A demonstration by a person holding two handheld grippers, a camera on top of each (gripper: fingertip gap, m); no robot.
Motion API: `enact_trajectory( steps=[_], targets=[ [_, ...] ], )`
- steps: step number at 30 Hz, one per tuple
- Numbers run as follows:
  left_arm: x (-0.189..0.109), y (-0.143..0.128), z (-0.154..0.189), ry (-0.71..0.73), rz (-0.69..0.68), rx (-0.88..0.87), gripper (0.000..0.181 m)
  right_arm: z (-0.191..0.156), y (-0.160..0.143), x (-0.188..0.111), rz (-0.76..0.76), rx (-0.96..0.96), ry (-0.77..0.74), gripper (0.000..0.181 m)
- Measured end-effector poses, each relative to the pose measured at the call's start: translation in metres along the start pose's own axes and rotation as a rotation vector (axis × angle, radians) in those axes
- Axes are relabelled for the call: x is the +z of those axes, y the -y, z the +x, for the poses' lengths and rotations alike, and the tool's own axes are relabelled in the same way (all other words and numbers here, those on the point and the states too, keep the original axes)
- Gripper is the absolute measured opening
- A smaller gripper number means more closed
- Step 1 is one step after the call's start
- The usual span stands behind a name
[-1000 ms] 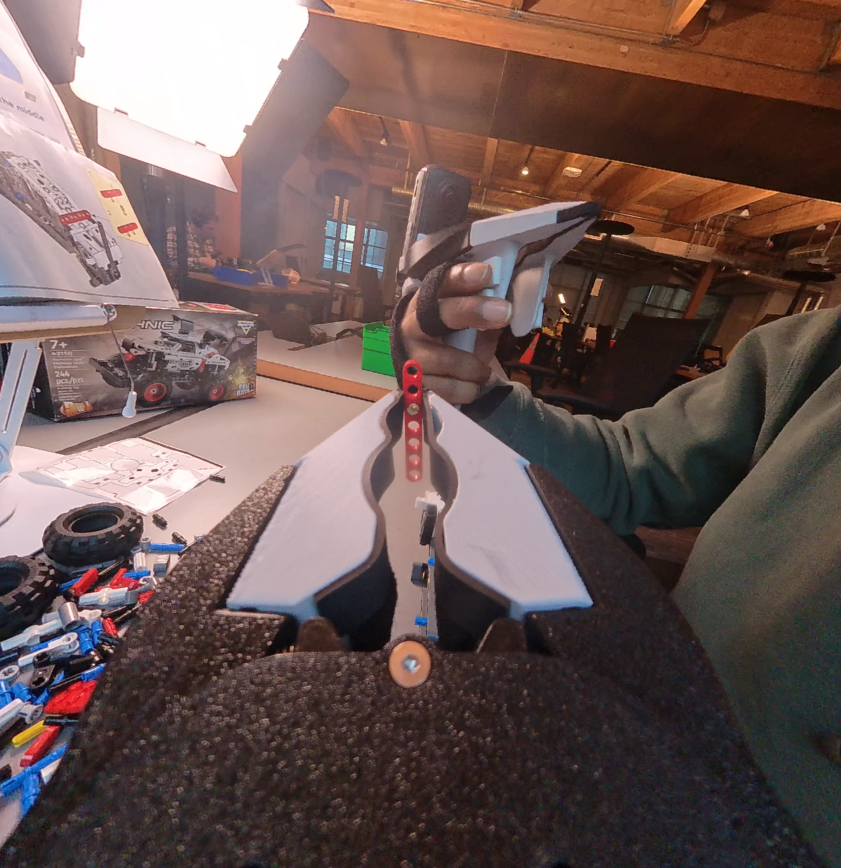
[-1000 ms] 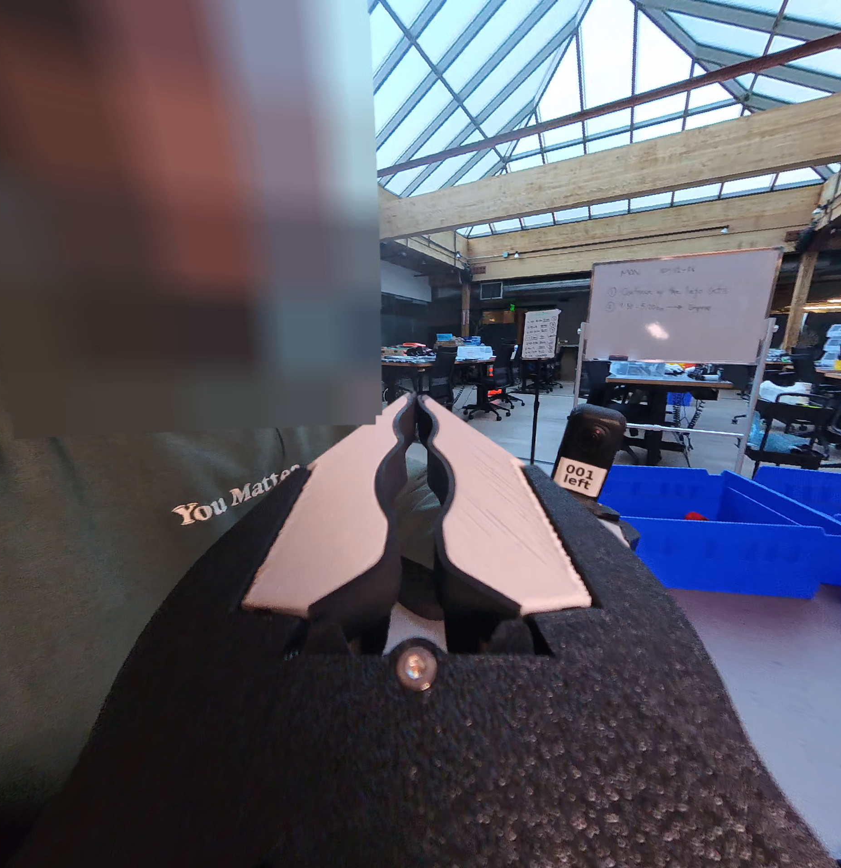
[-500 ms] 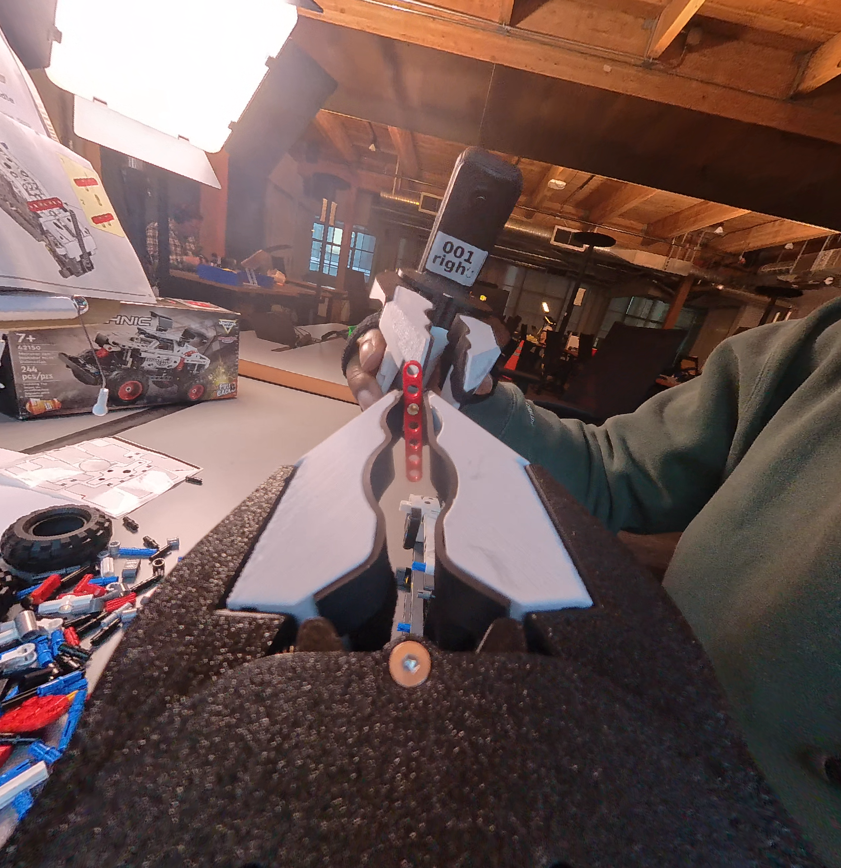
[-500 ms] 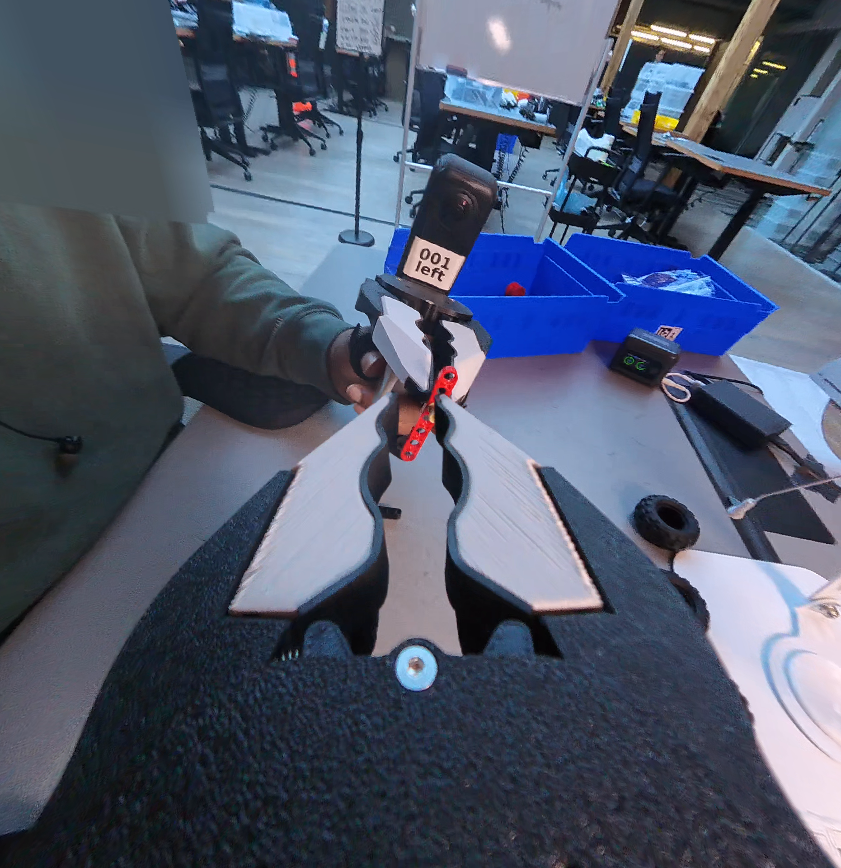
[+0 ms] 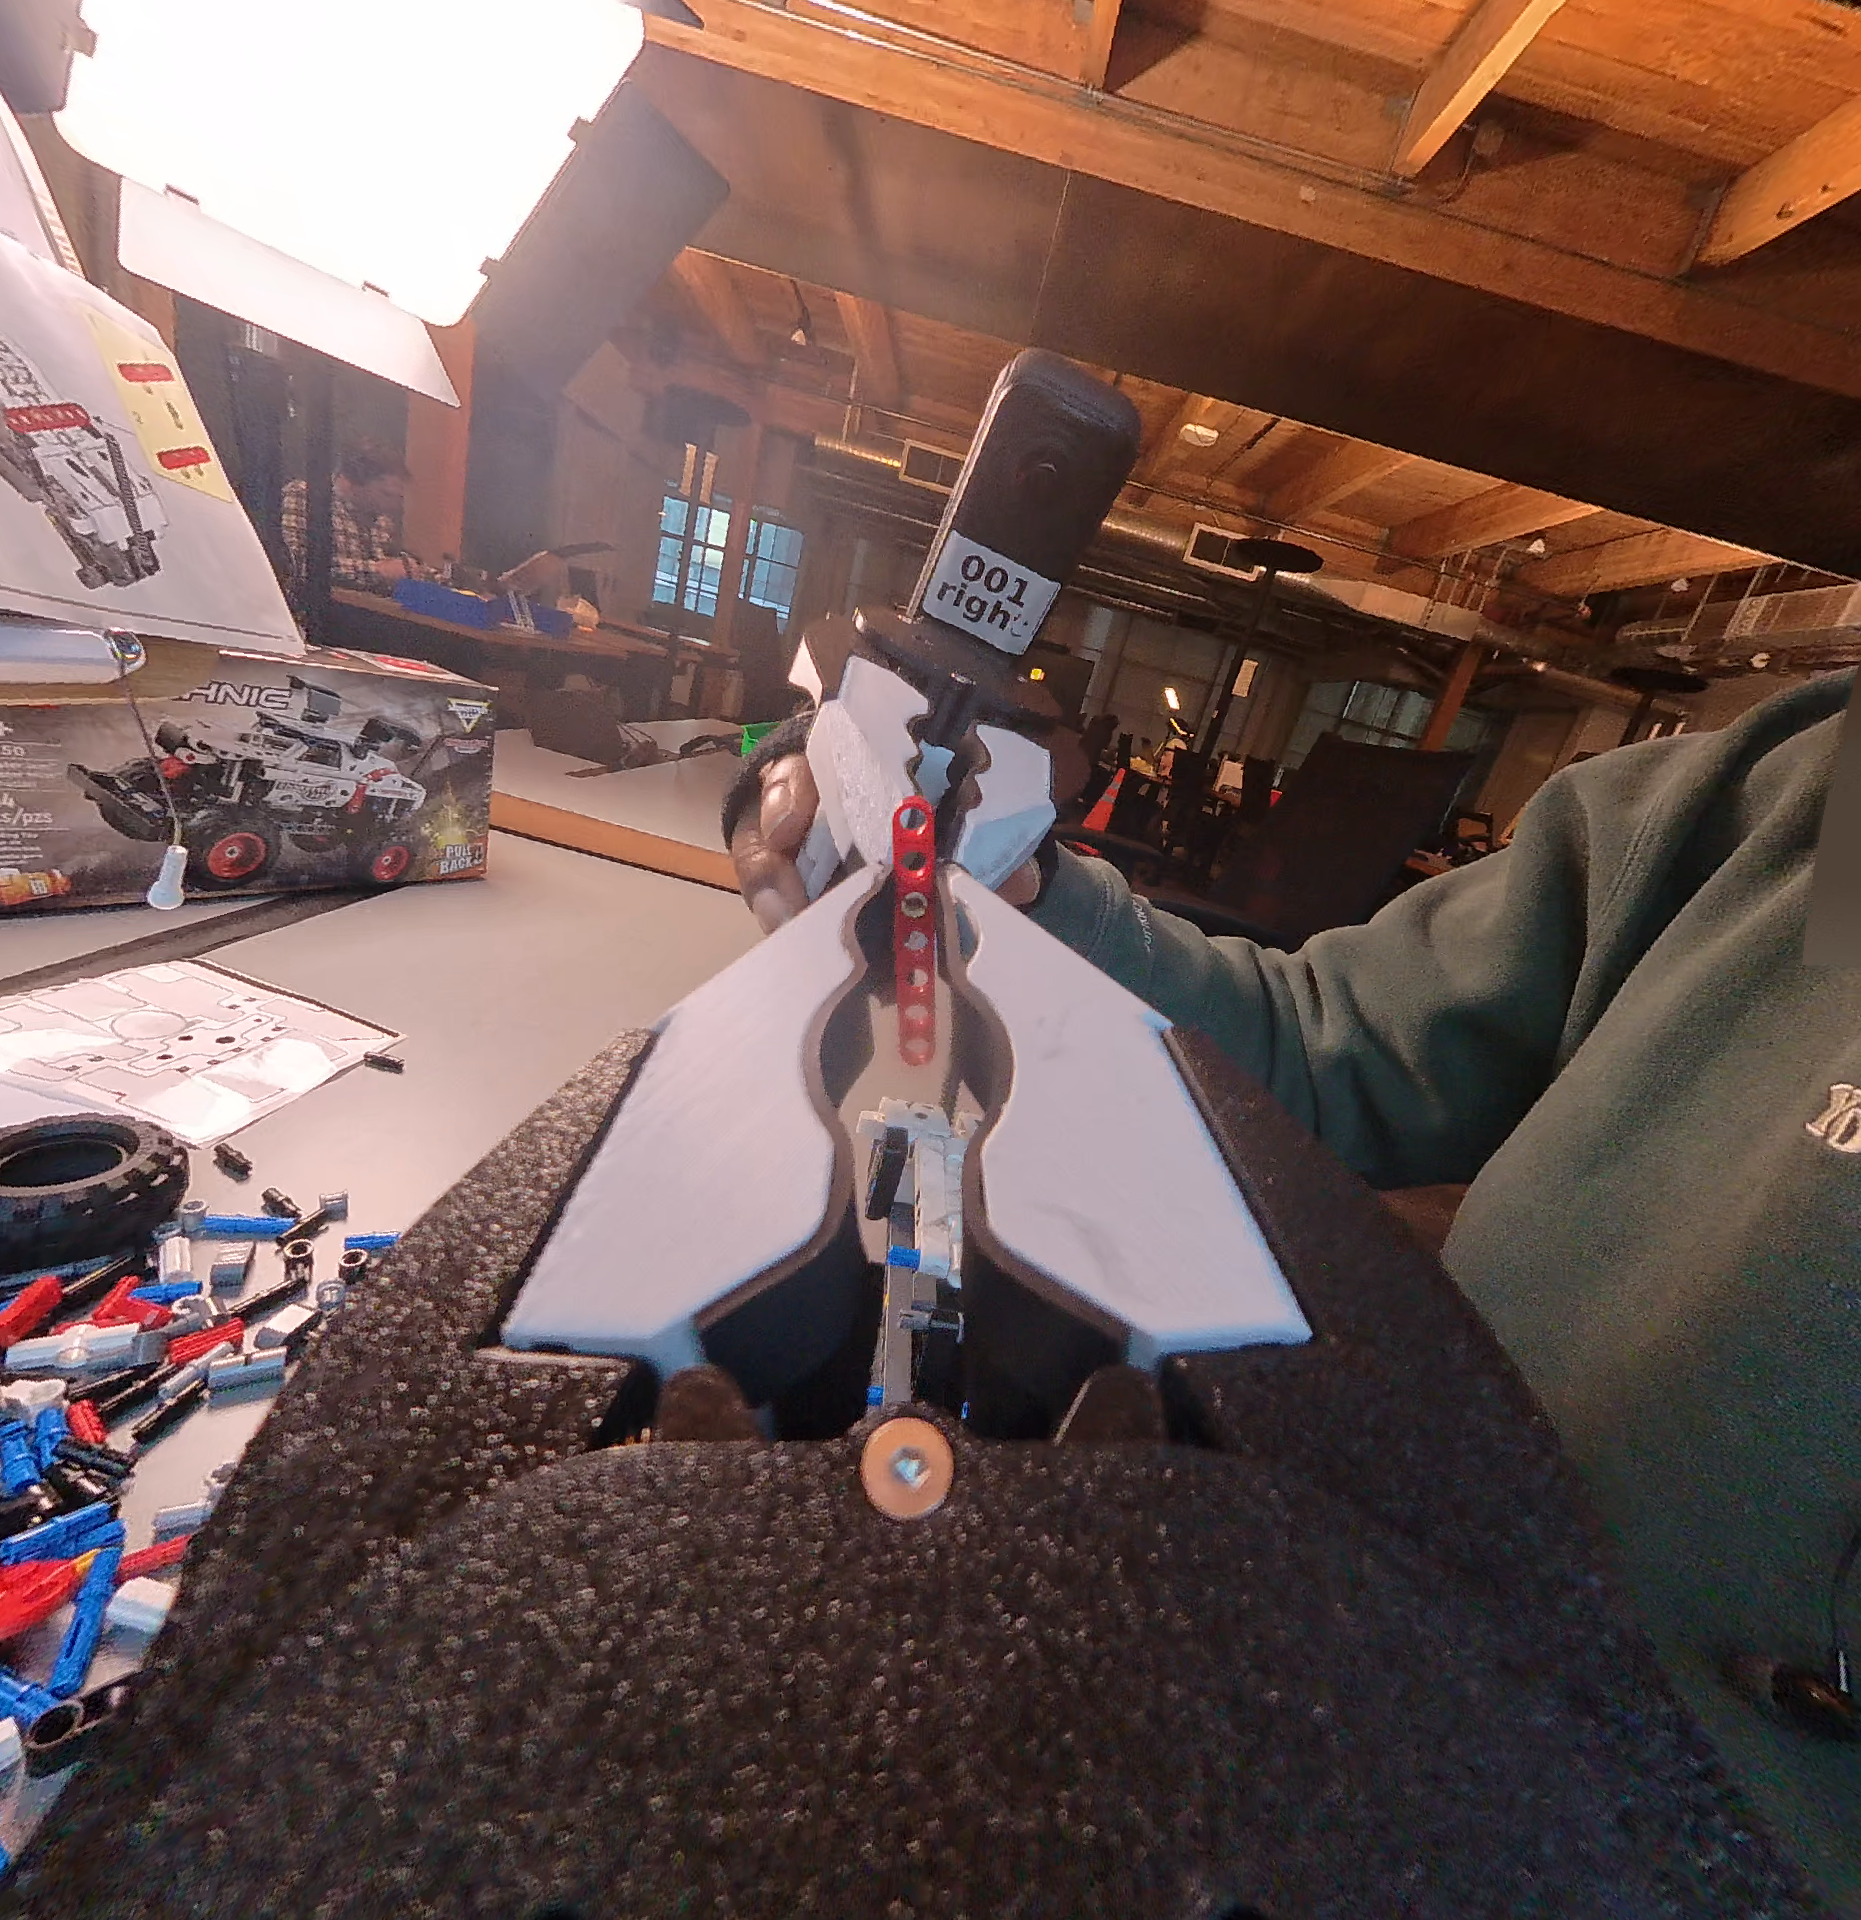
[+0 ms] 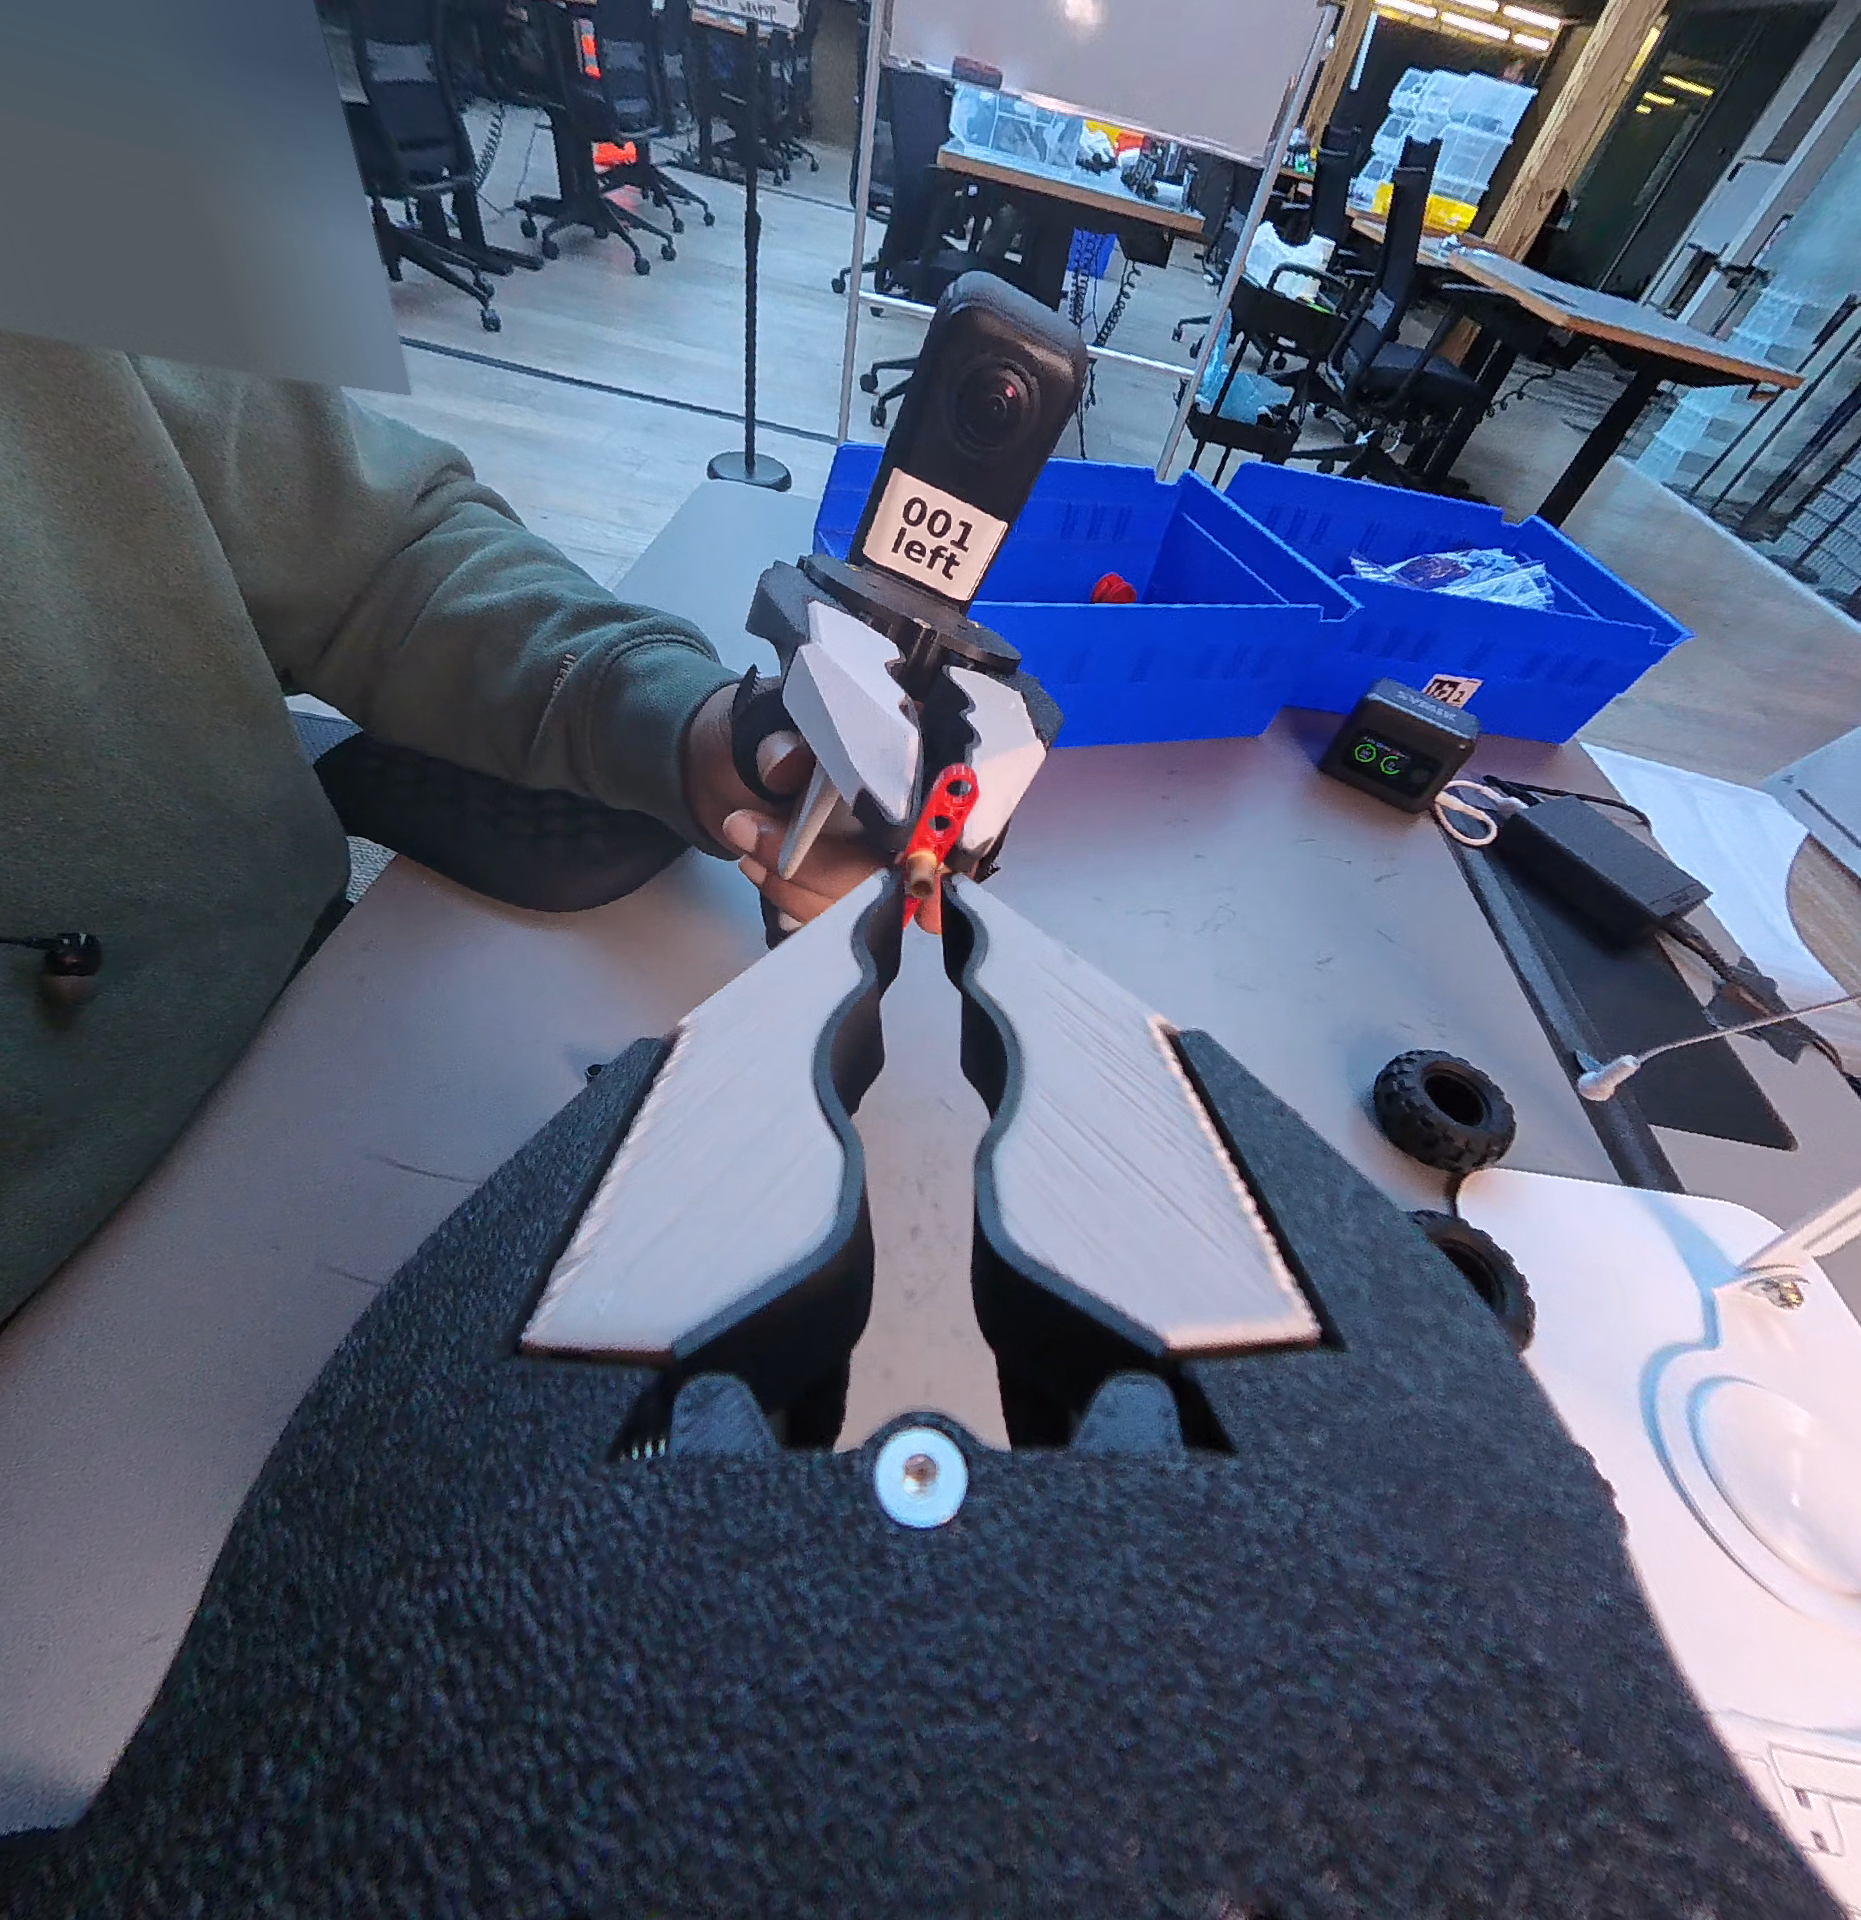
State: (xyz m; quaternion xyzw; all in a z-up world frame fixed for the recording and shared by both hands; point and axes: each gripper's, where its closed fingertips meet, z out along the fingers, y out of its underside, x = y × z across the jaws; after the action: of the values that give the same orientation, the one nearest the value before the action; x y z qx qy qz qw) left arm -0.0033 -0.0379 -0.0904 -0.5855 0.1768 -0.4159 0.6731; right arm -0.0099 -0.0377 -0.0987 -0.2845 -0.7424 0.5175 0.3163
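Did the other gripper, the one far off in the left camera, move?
Yes. The right gripper turned to face the red holed beam and closed in, against the fixed toy truck box.

Each gripper (image 5: 913,883) (image 6: 918,896) has pale grey, wavy-edged fingers set in a black, grainy body with one round screw. A black camera bearing a white label tops each. The person wears a dark green sweatshirt (image 5: 1591,1060).

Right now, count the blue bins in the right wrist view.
2. One blue bin stands just behind the left hand-held gripper; the second blue bin adjoins it on the right. Others may be hidden.
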Motion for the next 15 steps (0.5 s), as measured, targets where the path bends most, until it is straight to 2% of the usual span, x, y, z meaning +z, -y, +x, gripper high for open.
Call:
enact_trajectory(
  steps=[7,11,14,15],
  targets=[
    [-0.001,0.001,0.001,-0.002,-0.001,0.014,0.007,0.000,0.002,0.001,0.013,-0.009,-0.007,0.004],
    [0.000,0.002,0.007,-0.002,-0.010,0.086,0.007,-0.005,0.006,0.000,0.044,-0.027,0.012,0.003],
    [0.001,0.003,0.013,-0.021,-0.014,0.117,0.025,-0.005,0.010,-0.003,0.073,-0.030,0.015,0.003],
    [0.001,0.003,0.013,-0.018,-0.019,0.123,0.025,-0.005,0.011,-0.004,0.083,-0.029,0.015,0.003]
  ],
)
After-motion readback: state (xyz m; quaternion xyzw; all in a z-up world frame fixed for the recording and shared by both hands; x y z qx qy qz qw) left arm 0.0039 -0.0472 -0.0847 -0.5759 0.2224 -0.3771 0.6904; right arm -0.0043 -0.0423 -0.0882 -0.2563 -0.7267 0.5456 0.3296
